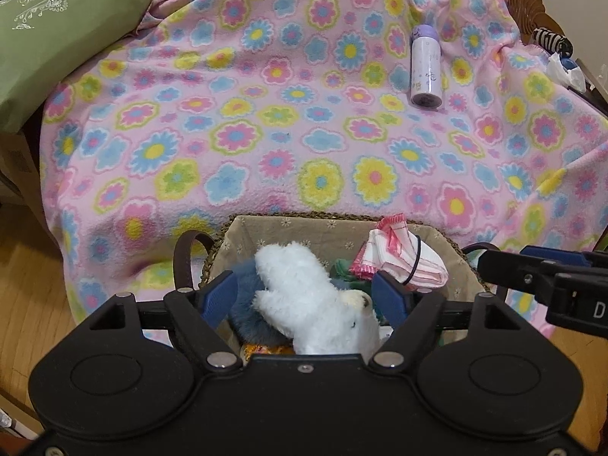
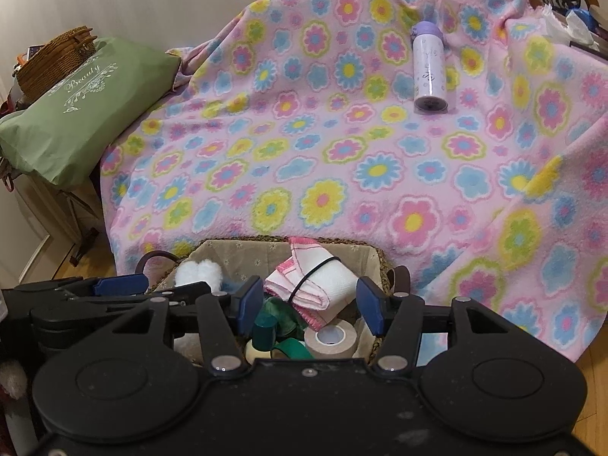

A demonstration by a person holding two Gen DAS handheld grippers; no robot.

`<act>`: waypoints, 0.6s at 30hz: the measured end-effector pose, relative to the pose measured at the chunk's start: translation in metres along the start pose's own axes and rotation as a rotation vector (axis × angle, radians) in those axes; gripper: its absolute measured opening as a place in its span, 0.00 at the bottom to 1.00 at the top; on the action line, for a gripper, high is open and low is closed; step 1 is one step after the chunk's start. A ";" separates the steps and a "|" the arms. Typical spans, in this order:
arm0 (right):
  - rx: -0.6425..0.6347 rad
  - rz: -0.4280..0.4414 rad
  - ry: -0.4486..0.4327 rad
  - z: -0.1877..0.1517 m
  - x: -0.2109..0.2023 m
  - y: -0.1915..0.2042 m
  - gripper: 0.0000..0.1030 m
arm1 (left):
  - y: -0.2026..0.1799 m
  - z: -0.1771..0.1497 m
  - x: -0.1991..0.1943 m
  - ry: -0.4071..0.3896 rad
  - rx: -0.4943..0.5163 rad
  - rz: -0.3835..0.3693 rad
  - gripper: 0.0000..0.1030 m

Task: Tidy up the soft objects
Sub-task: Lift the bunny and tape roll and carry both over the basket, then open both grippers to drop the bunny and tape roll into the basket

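The white plush toy (image 1: pixel 315 296) is lying in the basket (image 1: pixel 304 228), long way pointing forward, between the left gripper (image 1: pixel 304 298)'s wide-apart fingers. The right gripper (image 2: pixel 309 304) is also being held wide apart, empty, over the basket.

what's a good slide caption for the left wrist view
Open left tool over a white plush in the lined basket, floral blanket behind.
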State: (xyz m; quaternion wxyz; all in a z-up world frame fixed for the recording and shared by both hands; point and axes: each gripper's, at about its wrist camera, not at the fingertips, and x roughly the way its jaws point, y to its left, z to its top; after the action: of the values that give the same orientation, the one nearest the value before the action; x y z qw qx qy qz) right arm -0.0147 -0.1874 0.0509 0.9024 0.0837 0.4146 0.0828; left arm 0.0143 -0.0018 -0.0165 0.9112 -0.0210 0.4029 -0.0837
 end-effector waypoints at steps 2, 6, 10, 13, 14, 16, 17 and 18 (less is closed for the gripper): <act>-0.003 -0.007 -0.003 0.000 0.000 0.000 0.54 | 0.000 0.000 0.000 0.004 -0.001 0.005 0.71; -0.005 -0.025 -0.004 -0.001 -0.001 -0.001 0.60 | -0.001 -0.001 -0.003 0.002 0.004 0.025 0.82; -0.005 -0.033 -0.003 -0.001 -0.002 -0.001 0.63 | -0.002 -0.001 -0.006 -0.011 0.015 0.050 0.84; -0.006 -0.039 -0.002 -0.001 -0.002 -0.002 0.67 | -0.002 -0.001 -0.007 -0.010 0.012 0.060 0.84; -0.006 -0.042 -0.002 -0.001 -0.002 -0.002 0.68 | -0.002 -0.001 -0.007 -0.010 0.010 0.061 0.84; -0.008 -0.046 -0.002 -0.001 -0.003 -0.002 0.70 | -0.001 -0.002 -0.008 -0.009 0.006 0.062 0.84; -0.009 -0.049 -0.002 -0.001 -0.003 -0.002 0.71 | -0.001 -0.002 -0.008 -0.009 0.005 0.063 0.84; -0.011 -0.051 -0.001 -0.001 -0.003 -0.002 0.72 | -0.001 -0.002 -0.009 -0.010 0.005 0.064 0.84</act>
State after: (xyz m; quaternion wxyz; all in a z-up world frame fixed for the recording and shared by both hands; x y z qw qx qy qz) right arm -0.0173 -0.1899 0.0516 0.9047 0.0684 0.4159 0.0619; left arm 0.0068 -0.0011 -0.0112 0.9154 -0.0063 0.3987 -0.0553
